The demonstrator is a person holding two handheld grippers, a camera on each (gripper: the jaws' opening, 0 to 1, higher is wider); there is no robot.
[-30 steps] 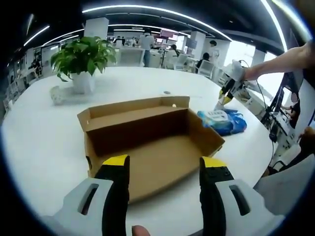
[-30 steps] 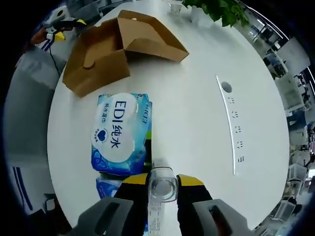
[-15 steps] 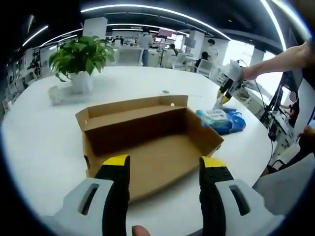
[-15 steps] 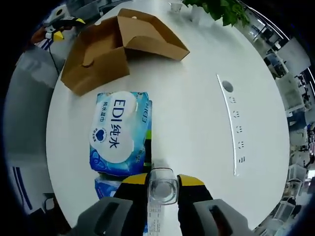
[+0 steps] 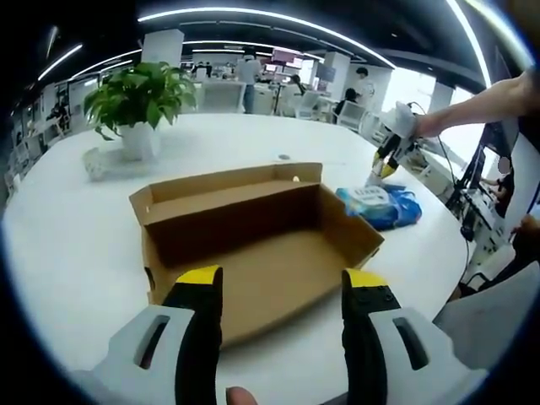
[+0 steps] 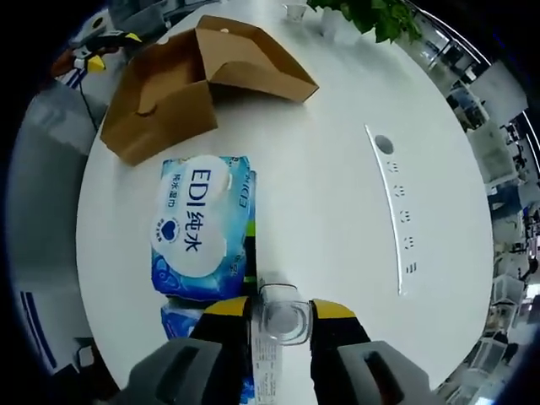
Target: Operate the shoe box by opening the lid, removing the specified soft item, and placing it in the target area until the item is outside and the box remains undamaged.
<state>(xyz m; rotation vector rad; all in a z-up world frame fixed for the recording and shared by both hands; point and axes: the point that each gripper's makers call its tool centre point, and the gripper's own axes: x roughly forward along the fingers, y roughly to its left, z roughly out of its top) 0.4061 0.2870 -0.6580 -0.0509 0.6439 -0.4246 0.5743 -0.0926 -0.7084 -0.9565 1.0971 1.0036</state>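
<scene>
Left gripper view first: I've got my left gripper (image 5: 280, 291) low at the near edge, jaws spread wide with nothing between them, hanging just over the near rim of the open shoe box (image 5: 253, 240). The box sits on the white table (image 5: 67, 236), its lid flap folded back on the far side, its brown floor bare. Off to the right of the box lies the blue wet-wipes pack (image 5: 380, 205), flat on the table and outside the box, and the right gripper (image 5: 386, 160) hovers just above it on a person's outstretched arm (image 5: 481, 105). Far left stands a potted plant (image 5: 139, 105). Right gripper view now: I'm looking down on the table, and my right gripper (image 6: 280, 308) has its jaws drawn in close on either side of a small clear piece; whether they actually pinch it I can't tell. The wipes pack (image 6: 201, 226) lies just beyond the jaws, the box (image 6: 198, 80) further off, clear of it.
</scene>
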